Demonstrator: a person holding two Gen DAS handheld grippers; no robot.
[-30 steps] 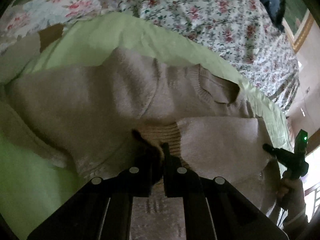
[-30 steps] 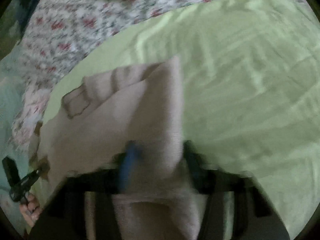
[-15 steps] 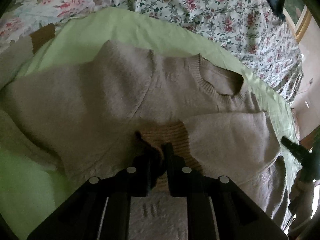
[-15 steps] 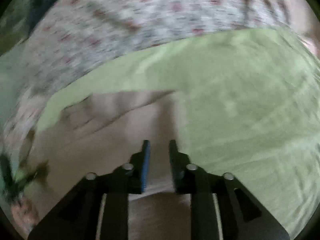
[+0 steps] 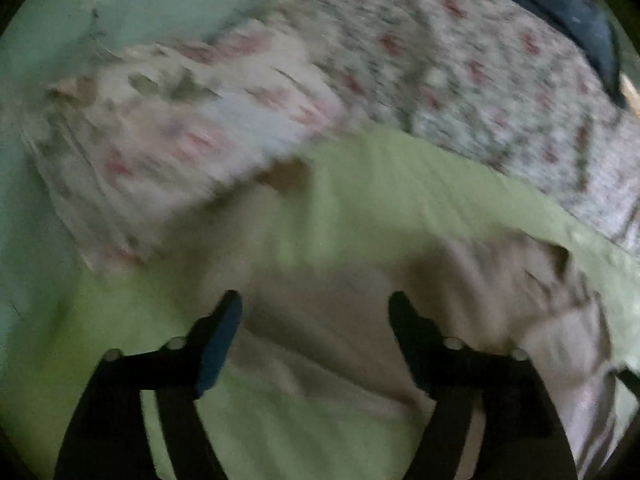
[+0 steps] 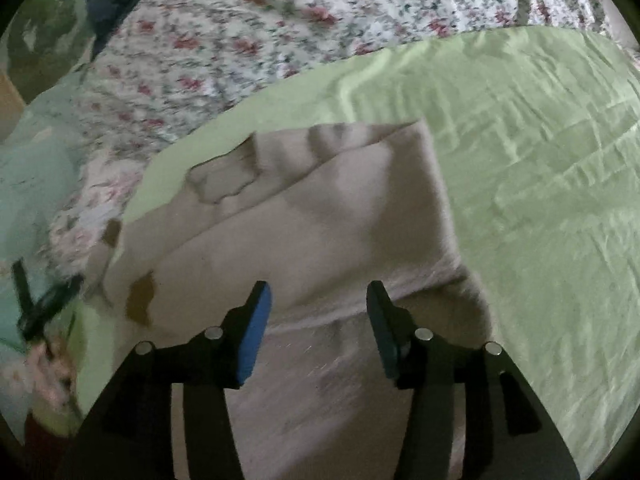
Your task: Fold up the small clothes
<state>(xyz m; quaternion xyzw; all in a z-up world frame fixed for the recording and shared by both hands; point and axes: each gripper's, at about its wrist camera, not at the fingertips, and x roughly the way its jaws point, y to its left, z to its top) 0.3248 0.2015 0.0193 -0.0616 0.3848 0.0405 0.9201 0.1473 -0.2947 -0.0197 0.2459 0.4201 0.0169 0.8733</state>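
A beige knit sweater (image 6: 320, 220) lies on a light green sheet (image 6: 540, 160), with one side folded over its body and the neck opening (image 6: 220, 180) toward the far left. My right gripper (image 6: 318, 300) is open and empty just above the sweater's near part. In the blurred left wrist view the sweater (image 5: 360, 312) lies ahead and to the right. My left gripper (image 5: 316, 312) is open wide and empty over its edge. The left gripper also shows at the left edge of the right wrist view (image 6: 36, 304).
A floral bedspread (image 6: 260, 32) covers the bed beyond the green sheet. A pale floral pillow (image 5: 180, 140) and a mint green cloth (image 5: 100, 8) lie at the far left. A dark blue item (image 5: 580, 20) sits at the far right.
Both grippers have opened and let go of the sweater. The left gripper has swung left toward the pillow side. The right-side fold now lies flat on the sweater.
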